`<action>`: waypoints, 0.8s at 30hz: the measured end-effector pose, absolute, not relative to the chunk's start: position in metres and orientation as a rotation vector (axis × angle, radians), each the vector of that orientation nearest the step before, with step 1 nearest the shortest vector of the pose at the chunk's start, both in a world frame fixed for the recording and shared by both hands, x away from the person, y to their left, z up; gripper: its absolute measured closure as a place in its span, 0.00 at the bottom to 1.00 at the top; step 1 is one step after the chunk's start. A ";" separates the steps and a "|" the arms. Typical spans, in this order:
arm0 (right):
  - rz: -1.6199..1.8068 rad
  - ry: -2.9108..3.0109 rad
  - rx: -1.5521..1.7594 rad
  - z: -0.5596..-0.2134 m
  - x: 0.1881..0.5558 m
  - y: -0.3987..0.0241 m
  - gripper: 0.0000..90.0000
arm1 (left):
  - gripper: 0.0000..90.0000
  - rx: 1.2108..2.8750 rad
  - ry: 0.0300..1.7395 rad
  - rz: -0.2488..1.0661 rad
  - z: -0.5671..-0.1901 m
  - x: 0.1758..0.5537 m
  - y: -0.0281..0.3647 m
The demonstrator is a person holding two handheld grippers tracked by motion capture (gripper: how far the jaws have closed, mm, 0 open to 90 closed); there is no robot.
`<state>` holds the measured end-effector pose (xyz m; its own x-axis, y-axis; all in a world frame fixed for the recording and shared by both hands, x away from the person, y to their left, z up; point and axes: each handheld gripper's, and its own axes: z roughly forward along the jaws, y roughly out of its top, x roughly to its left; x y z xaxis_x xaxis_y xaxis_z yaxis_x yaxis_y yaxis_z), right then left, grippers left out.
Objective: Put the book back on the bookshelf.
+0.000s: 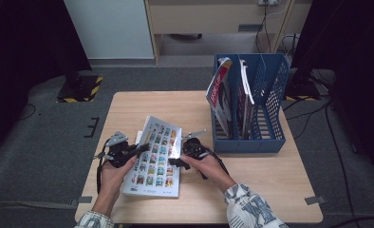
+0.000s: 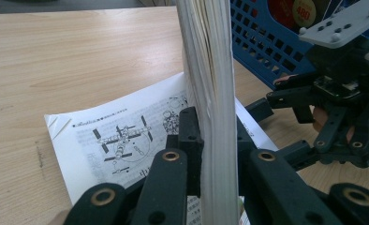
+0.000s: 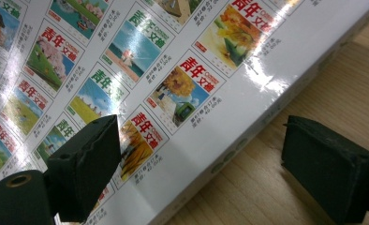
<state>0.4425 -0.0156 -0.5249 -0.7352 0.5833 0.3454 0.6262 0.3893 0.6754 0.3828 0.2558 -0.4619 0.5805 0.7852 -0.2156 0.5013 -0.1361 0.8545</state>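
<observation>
Nearest to us, our left gripper (image 2: 215, 154) is pinching the edge of the magazine (image 1: 154, 156): in the left gripper view its jaws press from both sides on the thick stack of pages, which rises between them, so that edge is tilted up off the surface (image 1: 270, 180). Under the lifted edge, just ahead of the left jaws, lies a loose printed sheet (image 2: 121, 145) with line drawings, flat on the wood. Across the magazine, our right gripper (image 1: 175, 161) has its jaws spread: in the right gripper view one jaw hangs over the glossy cover with its rows of small pictures, the other over bare wood beyond the cover's edge, and neither pad seems to press on anything, though the angle leaves us unsure whether the near jaw brushes the cover. We judge that the step in hand is taking the magazine up with both grippers, the left hold made and the right one not yet made. Beyond the right gripper, well apart from both, stands the blue file rack (image 1: 270, 137), with other magazines (image 1: 220, 95) upright in its slots. The next move, as we see it, calls for the right jaws to straddle the free edge and close on it, then a level lift that clears the sheet beneath and brings the magazine upright toward an open slot.
</observation>
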 end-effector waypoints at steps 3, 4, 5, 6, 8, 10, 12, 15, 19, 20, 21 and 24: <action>-1.292 -2.552 -1.116 -0.526 0.446 -0.012 0.13 | 0.90 1.794 1.050 0.350 -0.461 0.382 0.255; -1.291 -2.546 -1.117 -0.527 0.446 -0.012 0.12 | 0.90 1.793 1.048 0.351 -0.461 0.382 0.255; -1.290 -2.541 -1.111 -0.527 0.447 -0.010 0.12 | 0.90 1.792 1.046 0.351 -0.461 0.382 0.254; -1.290 -2.538 -1.109 -0.527 0.448 -0.010 0.12 | 0.90 1.792 1.045 0.351 -0.461 0.382 0.254; -1.289 -2.530 -1.108 -0.528 0.449 -0.008 0.11 | 0.90 1.792 1.042 0.352 -0.460 0.382 0.253; -1.289 -2.517 -1.107 -0.528 0.450 -0.007 0.11 | 0.90 1.790 1.042 0.350 -0.460 0.382 0.253; -1.285 -2.497 -1.113 -0.529 0.452 -0.006 0.10 | 0.90 1.788 1.040 0.350 -0.460 0.382 0.254; -1.288 -2.481 -1.114 -0.530 0.452 -0.006 0.10 | 0.90 1.786 1.040 0.347 -0.460 0.382 0.254; -1.296 -2.481 -1.103 -0.531 0.454 -0.004 0.10 | 0.90 1.786 1.038 0.346 -0.460 0.382 0.253; -1.295 -2.478 -1.103 -0.531 0.454 -0.004 0.09 | 0.90 1.784 1.038 0.345 -0.460 0.382 0.254; -1.297 -2.480 -1.100 -0.531 0.454 -0.003 0.09 | 0.90 1.780 1.037 0.344 -0.460 0.382 0.254; -1.316 -2.453 -1.107 -0.532 0.455 -0.003 0.09 | 0.90 1.777 1.035 0.345 -0.460 0.381 0.254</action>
